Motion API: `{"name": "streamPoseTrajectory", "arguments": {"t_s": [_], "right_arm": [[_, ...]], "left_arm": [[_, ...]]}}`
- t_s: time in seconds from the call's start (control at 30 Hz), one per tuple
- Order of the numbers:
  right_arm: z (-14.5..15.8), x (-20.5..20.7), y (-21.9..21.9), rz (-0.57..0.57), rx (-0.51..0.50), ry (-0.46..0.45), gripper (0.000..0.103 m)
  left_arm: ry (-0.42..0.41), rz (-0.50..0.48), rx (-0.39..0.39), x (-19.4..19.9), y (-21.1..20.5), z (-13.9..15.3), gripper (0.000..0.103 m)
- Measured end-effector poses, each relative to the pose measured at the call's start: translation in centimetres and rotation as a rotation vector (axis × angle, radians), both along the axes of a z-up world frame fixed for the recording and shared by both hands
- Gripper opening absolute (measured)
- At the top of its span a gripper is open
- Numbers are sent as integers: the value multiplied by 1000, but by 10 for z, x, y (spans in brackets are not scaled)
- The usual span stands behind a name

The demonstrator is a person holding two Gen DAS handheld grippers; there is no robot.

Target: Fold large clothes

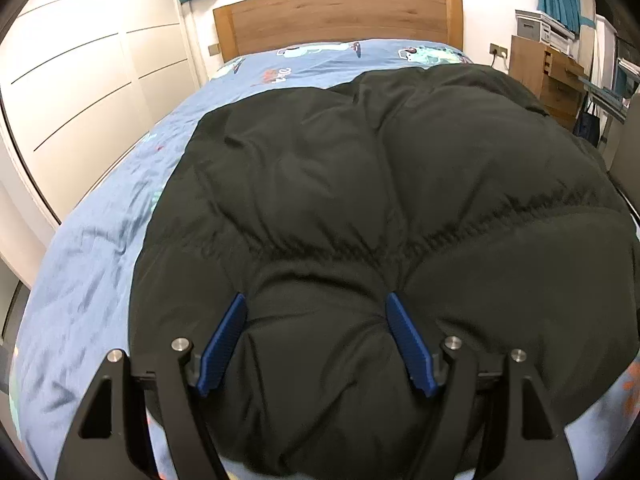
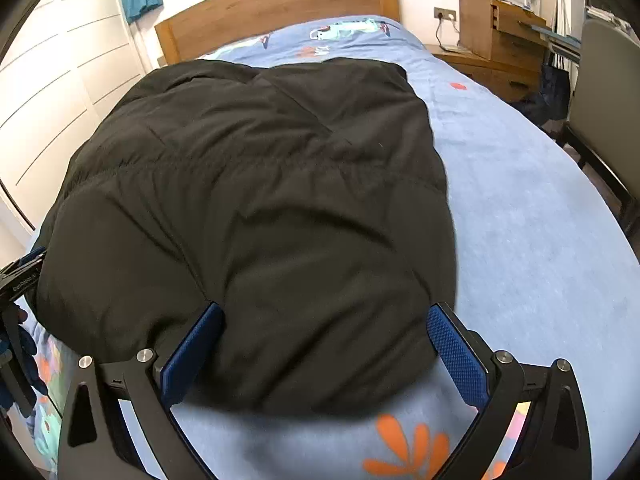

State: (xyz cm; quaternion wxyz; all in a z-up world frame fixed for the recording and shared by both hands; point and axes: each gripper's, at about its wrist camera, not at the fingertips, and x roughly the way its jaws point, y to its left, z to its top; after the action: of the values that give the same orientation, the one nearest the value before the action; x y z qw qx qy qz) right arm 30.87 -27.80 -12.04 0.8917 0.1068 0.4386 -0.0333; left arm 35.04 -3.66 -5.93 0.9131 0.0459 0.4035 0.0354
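Both grippers' jaws wide apart

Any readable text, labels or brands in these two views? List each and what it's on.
White print on the black left gripper body at the right wrist view's left edge: too blurred to read.
Red-and-white lettering printed on the blue cartoon-print bedsheet near the wooden headboard: distorted, not legible.
Black puffer jacket: no label visible.
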Motion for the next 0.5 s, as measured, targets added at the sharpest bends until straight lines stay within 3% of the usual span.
{"name": "streamPoseTrajectory", "arguments": {"t_s": [0.27,0.5], "right_arm": [[9,-45,-9,-31,4,38,100],[35,-93,-14,-51,9,22,100]], "left_arm": [[31,-17,19,-37,0,22,71],[19,-45,14,-87,-1,41,71]]}}
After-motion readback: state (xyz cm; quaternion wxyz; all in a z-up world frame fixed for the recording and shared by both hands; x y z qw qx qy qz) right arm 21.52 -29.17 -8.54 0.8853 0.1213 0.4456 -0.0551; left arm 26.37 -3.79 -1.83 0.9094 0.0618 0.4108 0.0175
